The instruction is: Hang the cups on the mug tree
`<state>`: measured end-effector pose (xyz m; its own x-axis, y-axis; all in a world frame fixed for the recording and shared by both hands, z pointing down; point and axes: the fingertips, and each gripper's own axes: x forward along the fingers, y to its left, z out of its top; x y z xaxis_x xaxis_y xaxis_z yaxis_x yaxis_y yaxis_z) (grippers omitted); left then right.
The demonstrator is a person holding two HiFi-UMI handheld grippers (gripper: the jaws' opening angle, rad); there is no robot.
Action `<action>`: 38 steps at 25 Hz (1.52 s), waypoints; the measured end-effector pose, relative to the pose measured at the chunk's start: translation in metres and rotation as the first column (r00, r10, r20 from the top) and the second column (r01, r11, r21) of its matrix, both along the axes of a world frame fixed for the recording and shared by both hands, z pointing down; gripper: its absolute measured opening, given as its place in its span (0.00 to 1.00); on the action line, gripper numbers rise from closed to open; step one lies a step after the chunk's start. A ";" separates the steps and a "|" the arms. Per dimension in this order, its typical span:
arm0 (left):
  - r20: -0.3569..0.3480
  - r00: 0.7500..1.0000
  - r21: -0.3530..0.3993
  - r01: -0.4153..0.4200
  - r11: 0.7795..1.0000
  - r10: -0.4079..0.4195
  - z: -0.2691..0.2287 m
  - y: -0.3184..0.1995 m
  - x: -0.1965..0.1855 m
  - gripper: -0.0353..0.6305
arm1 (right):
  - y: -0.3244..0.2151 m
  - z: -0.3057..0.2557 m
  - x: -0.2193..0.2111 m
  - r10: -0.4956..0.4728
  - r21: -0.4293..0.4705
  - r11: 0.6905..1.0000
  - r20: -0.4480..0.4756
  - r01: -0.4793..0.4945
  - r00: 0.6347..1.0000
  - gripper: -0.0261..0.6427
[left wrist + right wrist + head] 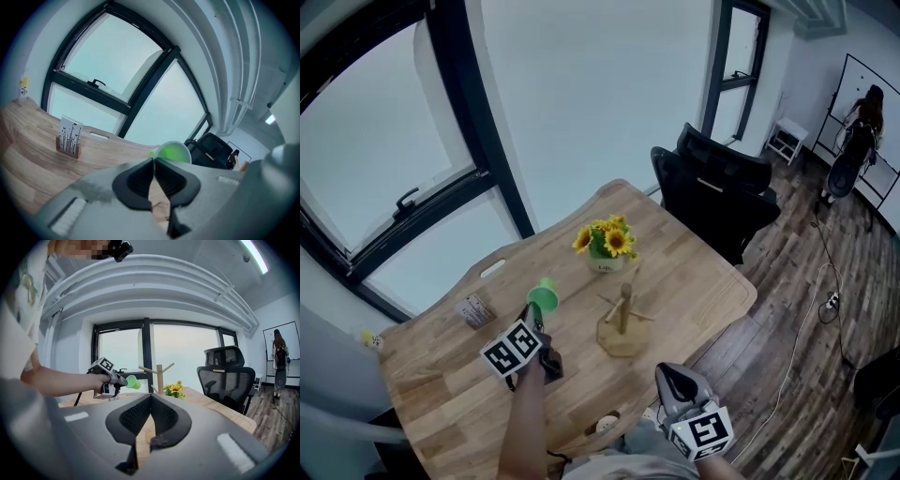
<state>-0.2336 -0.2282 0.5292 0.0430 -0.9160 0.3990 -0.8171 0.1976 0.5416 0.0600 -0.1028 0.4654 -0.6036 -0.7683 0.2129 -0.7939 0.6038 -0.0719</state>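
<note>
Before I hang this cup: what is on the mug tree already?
Nothing shows: the mug tree has bare pegs. The green cup is apart from it, clamped in the left tool. The base behind its post is covered.

Cup (172, 152) betw. left gripper (153, 161) pads (138, 180): green plastic, smooth, semi-glossy. Pads black, ribbed, matt; shell grey matt plastic. Table (694, 272) under fingertips: pale grained wood, matt. Mug tree (623, 323): bare wood.

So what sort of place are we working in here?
Probably an office or meeting room: a black mesh office chair at the light wooden table, a white wall-mounted whiteboard at the far end, and large dark-framed windows.
</note>
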 end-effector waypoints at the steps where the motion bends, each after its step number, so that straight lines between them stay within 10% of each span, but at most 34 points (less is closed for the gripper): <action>1: 0.009 1.000 0.003 0.000 1.000 0.000 -0.002 -0.001 0.001 0.08 | 0.000 0.000 0.001 0.001 -0.001 1.000 -0.001 -0.001 1.000 0.04; 38: 0.230 0.972 0.119 -0.084 0.989 0.055 -0.042 -0.021 0.060 0.08 | 0.002 -0.005 0.026 0.055 0.009 0.998 0.010 -0.055 0.998 0.04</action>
